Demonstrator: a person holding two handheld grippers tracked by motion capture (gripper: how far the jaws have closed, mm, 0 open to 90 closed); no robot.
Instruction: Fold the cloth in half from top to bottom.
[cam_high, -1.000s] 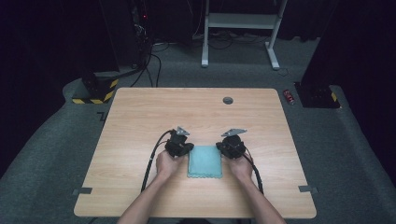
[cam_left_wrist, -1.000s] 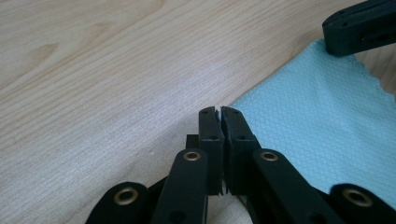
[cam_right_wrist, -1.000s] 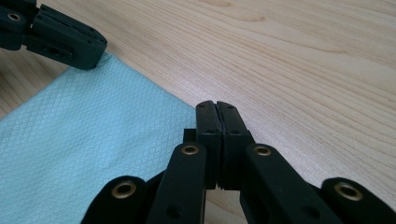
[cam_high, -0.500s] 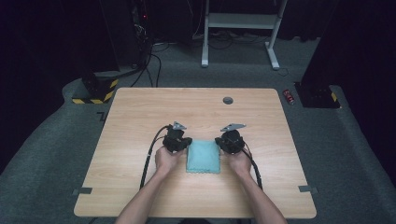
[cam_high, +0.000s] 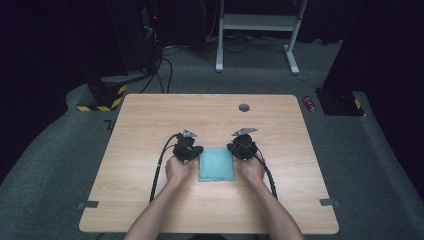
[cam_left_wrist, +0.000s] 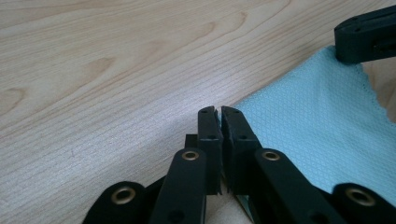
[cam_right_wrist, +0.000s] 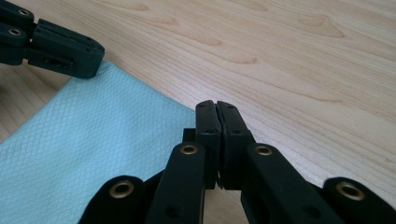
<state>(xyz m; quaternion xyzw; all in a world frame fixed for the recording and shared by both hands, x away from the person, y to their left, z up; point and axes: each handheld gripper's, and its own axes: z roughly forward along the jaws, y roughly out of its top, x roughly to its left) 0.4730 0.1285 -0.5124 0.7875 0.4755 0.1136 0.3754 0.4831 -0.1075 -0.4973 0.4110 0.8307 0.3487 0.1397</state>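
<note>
Light wood table (cam_high: 150, 200); folded teal cloth (cam_high: 216, 164) flat near front-centre.

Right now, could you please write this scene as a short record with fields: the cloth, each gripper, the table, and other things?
cloth: light blue cloth, folded flat, near the table's middle
left gripper: left gripper, jaws shut, at the cloth's far left corner; whether it pinches the cloth cannot be told
right gripper: right gripper, jaws shut, at the cloth's far right corner; grip also unclear
table: wooden table, with a round hole near the far edge
other: a red can on the floor to the right
</note>
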